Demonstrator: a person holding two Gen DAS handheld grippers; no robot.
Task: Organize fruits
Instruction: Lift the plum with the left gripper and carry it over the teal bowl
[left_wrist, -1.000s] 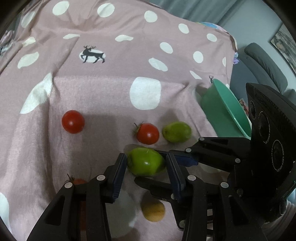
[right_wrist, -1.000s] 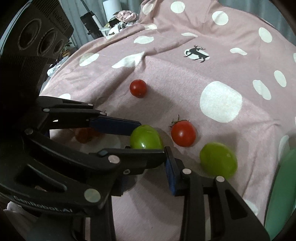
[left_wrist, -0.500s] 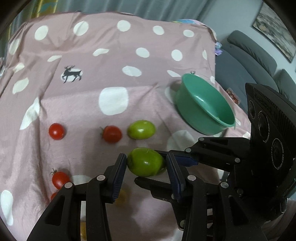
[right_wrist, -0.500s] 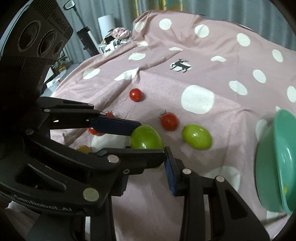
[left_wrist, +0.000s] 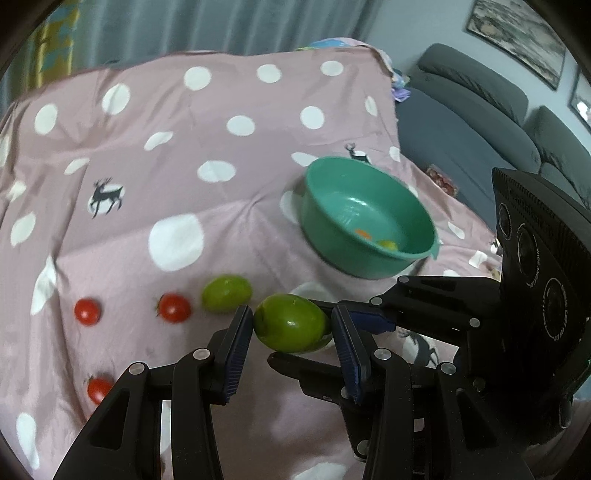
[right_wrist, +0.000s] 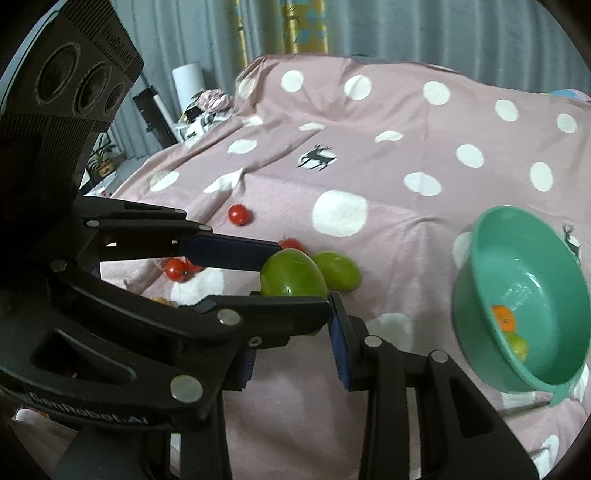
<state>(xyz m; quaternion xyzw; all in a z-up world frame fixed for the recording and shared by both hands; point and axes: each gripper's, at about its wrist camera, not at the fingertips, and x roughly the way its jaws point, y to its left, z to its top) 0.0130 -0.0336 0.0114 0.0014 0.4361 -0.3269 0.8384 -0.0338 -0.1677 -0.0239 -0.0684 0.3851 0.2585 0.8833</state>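
A large green fruit hangs above the pink spotted cloth. My left gripper is shut on its two ends. My right gripper crosses in from the right and is shut on the same fruit, one finger under it. To the right a teal bowl holds an orange fruit and a yellow-green one. On the cloth lie a second green fruit and three red tomatoes.
A grey sofa stands past the cloth's right edge, close behind the bowl. A small yellow fruit lies partly hidden under the left gripper's finger. A white roll and clutter sit beyond the far left edge, with curtains behind.
Both grippers have risen together with the green fruit and moved right toward the bowl. The bowl has come fully into view, and the fruits on the cloth have dropped back to the left.
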